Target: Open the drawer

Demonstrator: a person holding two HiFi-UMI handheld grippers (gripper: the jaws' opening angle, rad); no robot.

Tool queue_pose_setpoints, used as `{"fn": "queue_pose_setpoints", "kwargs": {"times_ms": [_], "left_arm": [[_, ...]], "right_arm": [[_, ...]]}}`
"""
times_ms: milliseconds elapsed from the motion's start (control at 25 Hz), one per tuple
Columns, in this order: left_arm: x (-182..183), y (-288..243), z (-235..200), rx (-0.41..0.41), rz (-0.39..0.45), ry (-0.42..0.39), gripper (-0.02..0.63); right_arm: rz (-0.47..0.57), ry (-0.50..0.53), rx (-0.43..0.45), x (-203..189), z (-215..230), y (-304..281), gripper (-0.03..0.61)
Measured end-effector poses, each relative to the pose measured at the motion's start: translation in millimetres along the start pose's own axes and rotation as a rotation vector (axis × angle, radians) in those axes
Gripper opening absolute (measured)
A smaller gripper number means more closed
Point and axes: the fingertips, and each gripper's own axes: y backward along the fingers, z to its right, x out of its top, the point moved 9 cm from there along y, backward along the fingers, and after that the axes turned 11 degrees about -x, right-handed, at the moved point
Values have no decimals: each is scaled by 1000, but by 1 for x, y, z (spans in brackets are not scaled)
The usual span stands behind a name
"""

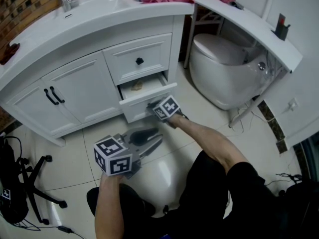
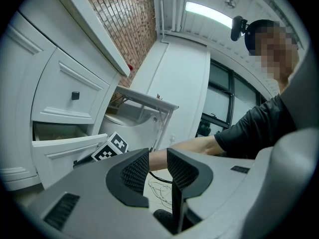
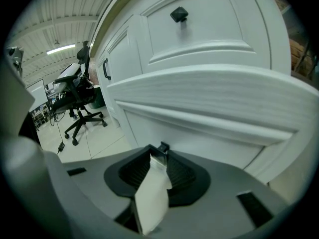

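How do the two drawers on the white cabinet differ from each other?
The upper drawer is shut; the lower drawer is pulled partly out, showing something tan inside. The upper drawer's black knob stands free, while the lower drawer's knob sits between the fingers of the right gripper. Both are white with panelled fronts.

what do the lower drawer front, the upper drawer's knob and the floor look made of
Lower drawer front: probably painted wood or MDF, white satin; faint grain streaks show. Upper drawer's knob: dark, matte, square-headed; metal or plastic, unclear. Floor: likely glazed ceramic tile, glossy, with reflections and grout lines.
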Motion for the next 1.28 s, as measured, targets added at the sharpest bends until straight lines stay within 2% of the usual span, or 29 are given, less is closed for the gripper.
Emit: {"fn": "queue_pose_setpoints", "kwargs": {"times_ms": [1280], "left_arm": [[-11,17,39,17,13,-19,117]], "right_arm": [[-64,69,8,-19,-20,28,115]]}}
